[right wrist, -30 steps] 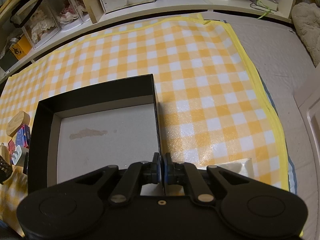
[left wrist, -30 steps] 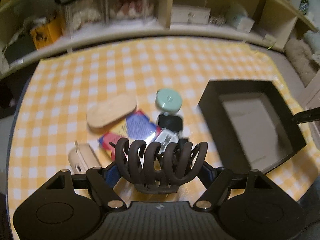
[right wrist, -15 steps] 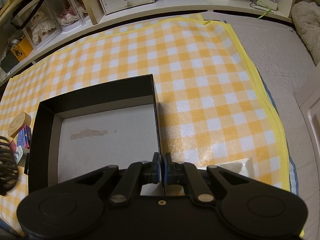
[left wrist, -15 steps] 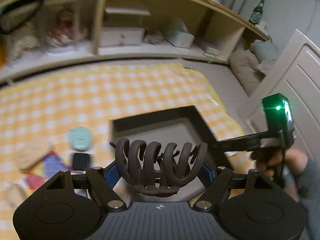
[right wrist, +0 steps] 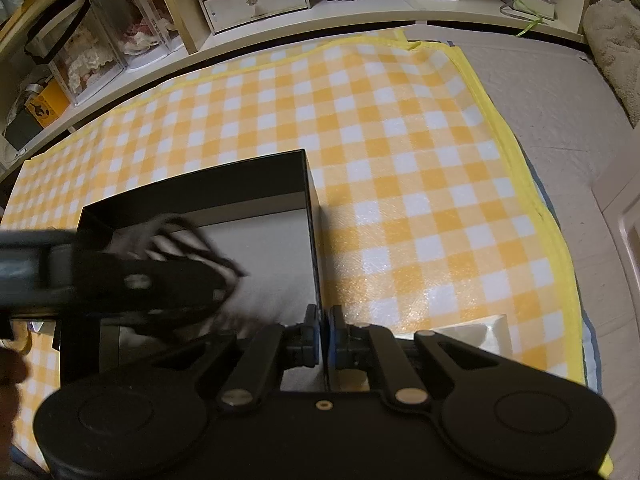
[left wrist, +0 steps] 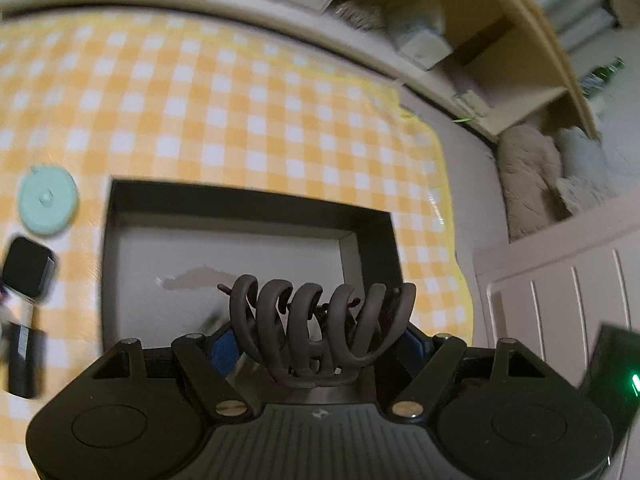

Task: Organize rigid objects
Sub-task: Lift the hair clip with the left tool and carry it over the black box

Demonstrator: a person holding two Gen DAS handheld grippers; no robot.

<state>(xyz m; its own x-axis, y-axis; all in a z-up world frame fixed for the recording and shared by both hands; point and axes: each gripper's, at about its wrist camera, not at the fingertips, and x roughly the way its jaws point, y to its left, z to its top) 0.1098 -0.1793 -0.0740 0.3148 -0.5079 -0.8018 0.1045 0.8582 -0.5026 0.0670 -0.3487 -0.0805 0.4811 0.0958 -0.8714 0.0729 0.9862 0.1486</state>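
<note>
A dark brown claw hair clip (left wrist: 320,328) sits between the pads of my left gripper (left wrist: 320,346), which is shut on it. The clip hangs over the near part of the black box (left wrist: 248,198), above its grey floor. In the right wrist view the left gripper (right wrist: 160,276) and the blurred hair clip (right wrist: 180,240) reach in over the black box (right wrist: 192,188) from the left. My right gripper (right wrist: 323,336) is shut on the box's right wall near its front corner.
On the yellow checked mat (left wrist: 240,100), left of the box, lie a mint round case (left wrist: 48,205), a black square object (left wrist: 28,274) and a dark cylinder (left wrist: 26,360). Shelves with a white drawer box (right wrist: 256,2) run along the back. A white door (left wrist: 560,288) stands right.
My left gripper has swung right with the hair clip, from above the loose objects to over the box. The right gripper has stayed on the box wall.
</note>
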